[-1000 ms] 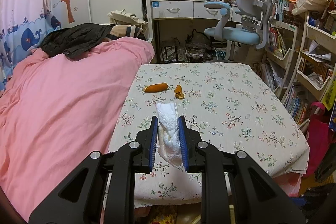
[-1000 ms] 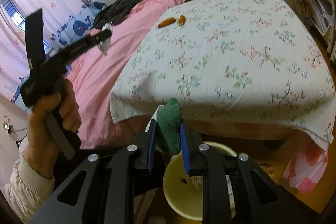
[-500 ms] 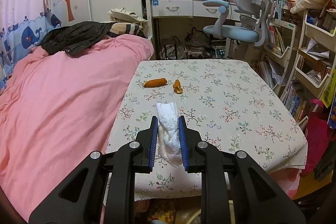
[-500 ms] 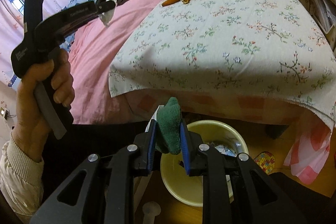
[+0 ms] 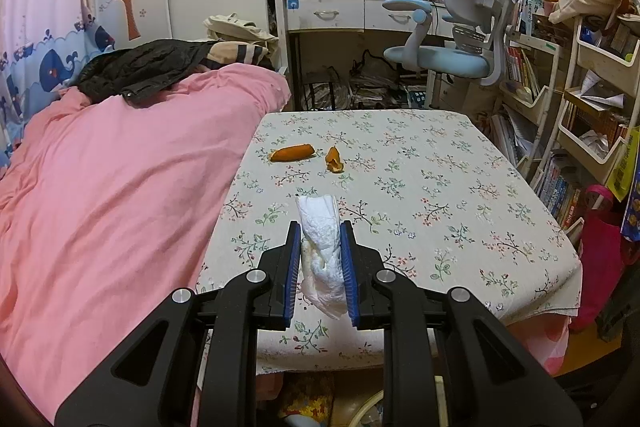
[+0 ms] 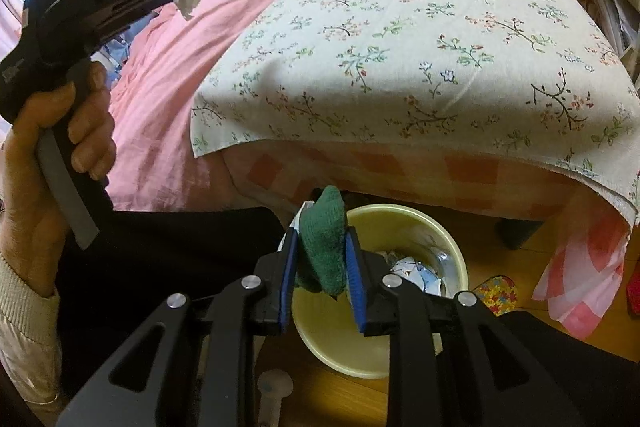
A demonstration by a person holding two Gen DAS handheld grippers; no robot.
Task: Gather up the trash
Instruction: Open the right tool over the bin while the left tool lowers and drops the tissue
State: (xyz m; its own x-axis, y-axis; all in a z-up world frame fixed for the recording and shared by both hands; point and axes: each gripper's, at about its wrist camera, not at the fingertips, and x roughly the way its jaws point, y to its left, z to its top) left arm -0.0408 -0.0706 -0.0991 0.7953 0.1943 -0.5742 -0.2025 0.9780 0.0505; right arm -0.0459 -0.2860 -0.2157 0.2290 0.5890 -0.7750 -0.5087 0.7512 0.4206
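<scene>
Both views are pretty evenly lit, warm indoor room light, nothing blown out. The flowered tablecloth (image 6: 400, 39) is the brightest thing around; below its hanging edge the floor and the yellow bin (image 6: 404, 227) sit in soft shadow. Heavy fisheye bend: lines curve more the farther they are from the tablecloth, with black vignette in the corners. The middle is sharp, edges go a bit soft. Small shiny spots on the gripper bolts.
</scene>
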